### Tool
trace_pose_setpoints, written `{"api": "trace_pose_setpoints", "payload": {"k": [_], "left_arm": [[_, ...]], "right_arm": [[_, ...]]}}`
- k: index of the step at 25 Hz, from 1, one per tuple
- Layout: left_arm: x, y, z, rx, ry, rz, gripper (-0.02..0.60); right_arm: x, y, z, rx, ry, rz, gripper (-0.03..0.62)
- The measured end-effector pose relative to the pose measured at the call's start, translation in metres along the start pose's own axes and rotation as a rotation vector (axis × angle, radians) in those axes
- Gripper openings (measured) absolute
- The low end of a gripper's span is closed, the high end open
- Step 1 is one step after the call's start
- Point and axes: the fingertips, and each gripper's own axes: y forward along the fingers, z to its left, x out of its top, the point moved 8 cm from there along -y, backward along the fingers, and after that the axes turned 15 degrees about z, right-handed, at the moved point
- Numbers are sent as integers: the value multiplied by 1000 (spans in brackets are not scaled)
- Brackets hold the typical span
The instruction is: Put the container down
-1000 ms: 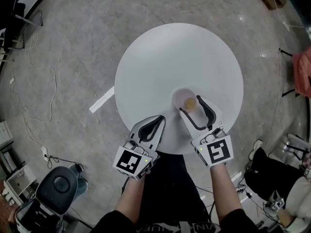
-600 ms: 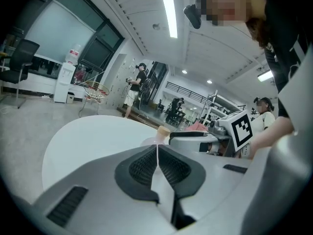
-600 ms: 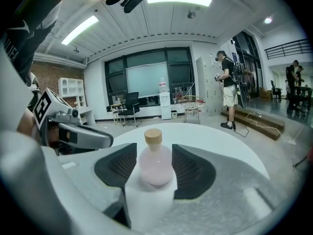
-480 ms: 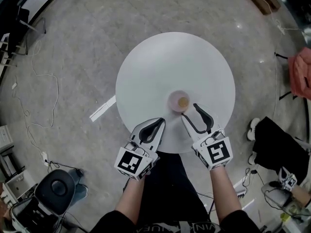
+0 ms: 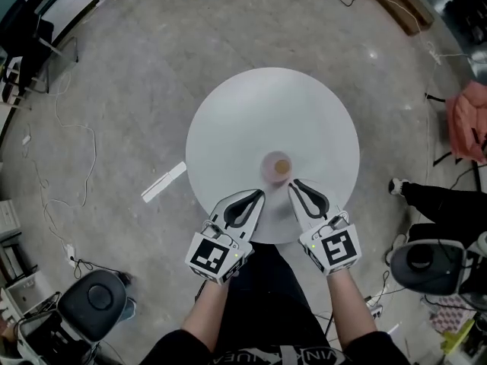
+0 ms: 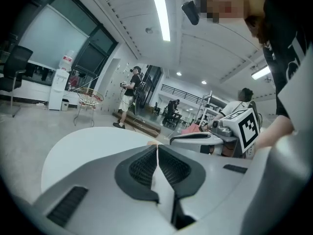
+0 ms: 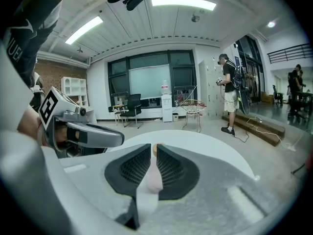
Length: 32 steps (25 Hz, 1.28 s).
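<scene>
Right gripper view: the right gripper's (image 7: 154, 148) fingers have just been closing and stand almost together, a thin slit left between them, gripping nothing, with the pink container (image 5: 276, 166) showing beyond the slit, clear of them. In the left gripper view the left gripper's (image 6: 157, 147) fingers are pressed together, empty. The head view shows the container upright on the round white worktop (image 5: 228, 128), just at 11 o'clock of the right fingertips, with a small tan round piece (image 5: 281, 165) inside.
</scene>
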Motion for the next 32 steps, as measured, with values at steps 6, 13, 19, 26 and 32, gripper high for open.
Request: {"api": "trace_pose_setpoints", "payload": {"k": [6,13,19,26,32], "left_arm": [[13,-3,-6,-7,29,-24,15],[25,-12,-12,-5,38,-32,15],[36,-22,-16,-24,64,-43,15],[68,-35,-23,-19,103,-69,15],[83,-45,-27,-16,136,-99,15]], "right_arm": [[15,-12,3,-9,-8,-26,8],[29,-27,3,-6,-3,-54,6],[39,-34,9,-9,5,-77,6],[63,-57,9,-17,10,-121,6],[70,-73,10,-40,26,-157,6]]}}
